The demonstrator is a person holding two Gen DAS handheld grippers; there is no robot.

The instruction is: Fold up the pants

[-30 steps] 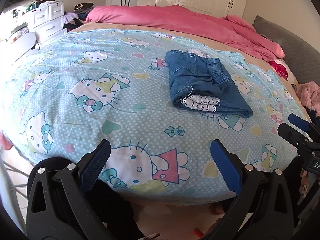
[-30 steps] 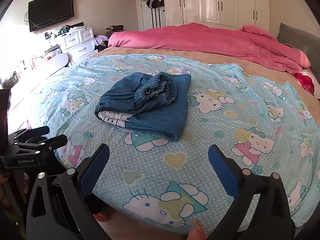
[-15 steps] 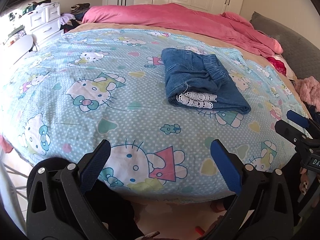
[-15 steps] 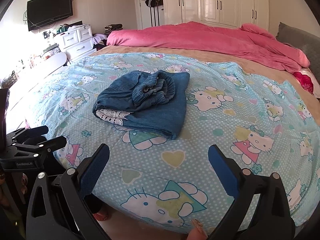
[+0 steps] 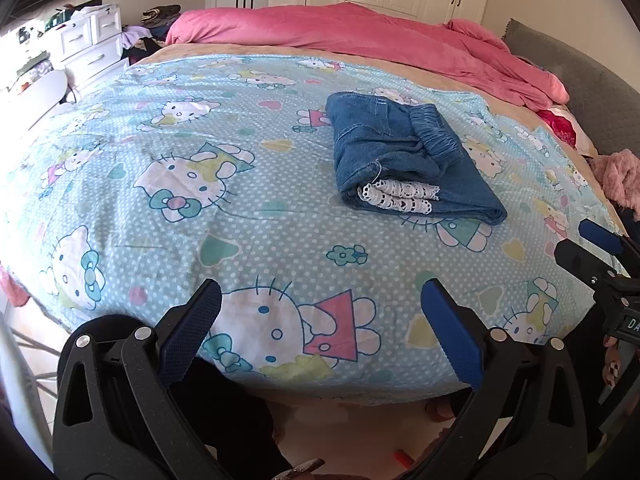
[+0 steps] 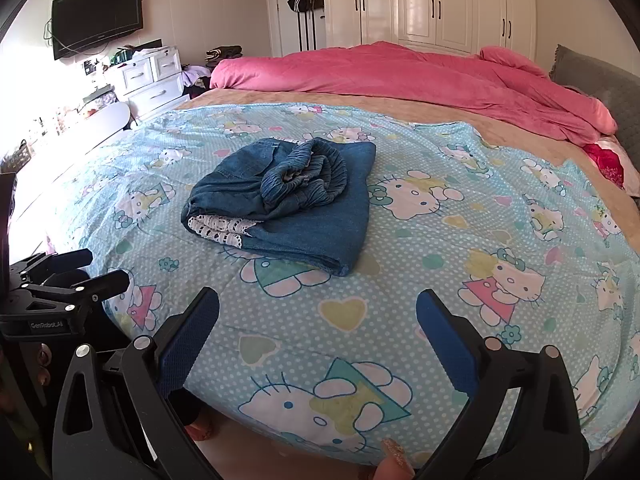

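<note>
Blue denim pants (image 5: pixel 404 160) with white lace hems lie folded in a compact bundle on the Hello Kitty bed sheet (image 5: pixel 200 208); they also show in the right wrist view (image 6: pixel 288 204), elastic waistband on top. My left gripper (image 5: pixel 320 320) is open and empty, held back at the bed's front edge, apart from the pants. My right gripper (image 6: pixel 318 326) is open and empty, also at the front edge. Each gripper shows in the other's view: the right one (image 5: pixel 600 256), the left one (image 6: pixel 68 276).
A pink duvet (image 6: pixel 400 76) lies bunched across the far side of the bed. A grey headboard (image 6: pixel 600 80) is at the right. White drawers (image 6: pixel 148 76) and a wall TV (image 6: pixel 96 16) stand at the left; wardrobes (image 6: pixel 440 4) are behind.
Both grippers have drifted slightly, so the pants sit a little higher and farther in each view. The pants have not moved. Both grippers stay open.
</note>
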